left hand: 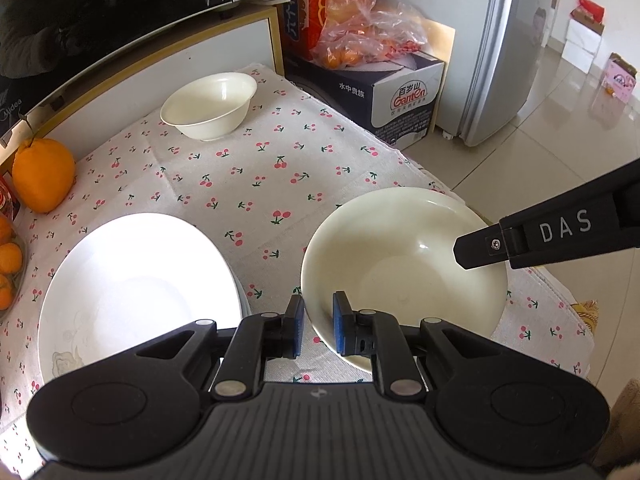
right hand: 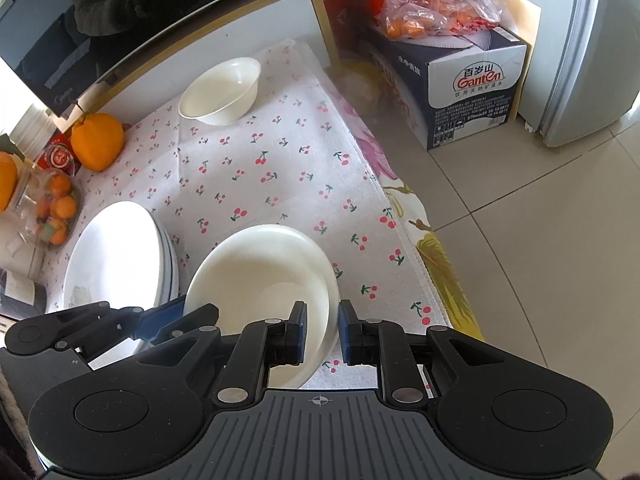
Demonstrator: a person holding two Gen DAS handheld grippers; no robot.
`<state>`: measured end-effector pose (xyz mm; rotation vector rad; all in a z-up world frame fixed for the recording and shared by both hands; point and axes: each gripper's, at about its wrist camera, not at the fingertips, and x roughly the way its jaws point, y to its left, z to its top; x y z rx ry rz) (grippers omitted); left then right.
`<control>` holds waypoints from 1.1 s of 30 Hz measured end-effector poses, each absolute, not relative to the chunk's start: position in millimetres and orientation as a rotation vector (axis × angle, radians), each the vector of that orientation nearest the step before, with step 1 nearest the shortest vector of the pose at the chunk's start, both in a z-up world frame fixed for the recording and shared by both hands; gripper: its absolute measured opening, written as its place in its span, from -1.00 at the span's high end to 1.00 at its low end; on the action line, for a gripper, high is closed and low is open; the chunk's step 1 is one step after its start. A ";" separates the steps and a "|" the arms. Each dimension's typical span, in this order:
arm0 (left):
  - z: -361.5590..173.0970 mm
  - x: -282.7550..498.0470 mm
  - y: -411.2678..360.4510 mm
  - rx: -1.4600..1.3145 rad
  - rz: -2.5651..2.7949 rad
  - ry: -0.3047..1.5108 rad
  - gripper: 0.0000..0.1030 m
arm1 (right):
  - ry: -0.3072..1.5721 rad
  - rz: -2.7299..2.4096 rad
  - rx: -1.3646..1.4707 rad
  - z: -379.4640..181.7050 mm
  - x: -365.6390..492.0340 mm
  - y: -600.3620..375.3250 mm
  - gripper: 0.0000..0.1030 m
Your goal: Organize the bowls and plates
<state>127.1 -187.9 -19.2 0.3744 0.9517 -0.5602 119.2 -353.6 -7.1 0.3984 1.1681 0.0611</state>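
both grippers straddle the rim of the near cream bowl (left hand: 404, 264): left gripper (left hand: 318, 330) and right gripper (right hand: 322, 334) with jaws narrow, not clearly clamped. plates (right hand: 120, 256) sit stacked beside it; a second bowl (left hand: 210, 106) waits, unstacked, far across the surface (left hand: 260, 184).

Bright daylight overexposes the round white ceramic plate (left hand: 136, 280); the glossy cream bowl (left hand: 400, 264) carries small glints; fisheye distortion bends frame edges, dark vignette at the corners.
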 end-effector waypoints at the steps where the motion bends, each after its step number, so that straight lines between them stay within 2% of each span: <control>1: -19.3 127.0 -188.1 0.375 -0.560 0.951 0.74 | 1.168 0.061 0.393 -7.1 119.3 -353.1 0.64; 12: -22.7 127.5 -188.3 0.360 -0.560 0.973 0.62 | 1.178 0.057 0.393 -8.0 120.5 -352.6 0.62; 15: -22.8 127.2 -188.6 0.359 -0.561 0.974 0.58 | 1.174 0.058 0.405 -7.6 120.3 -354.2 0.43; 18: -22.4 126.7 -189.6 0.362 -0.559 0.970 0.57 | 1.171 0.056 0.410 -7.2 120.2 -355.5 0.38; 24: -20.5 126.4 -190.4 0.360 -0.563 0.967 0.40 | 1.159 0.051 0.433 -5.1 120.1 -358.2 0.07; 28: -16.8 125.8 -189.0 0.350 -0.562 0.961 0.16 | 1.141 0.059 0.472 -0.8 119.2 -363.6 -0.05; 30: -15.7 125.1 -188.4 0.347 -0.562 0.958 0.06 | 1.131 0.057 0.488 1.7 118.9 -366.5 -0.21; 33: -13.5 124.0 -187.9 0.355 -0.561 0.951 -0.07 | 1.109 0.060 0.515 4.9 119.1 -369.8 -0.32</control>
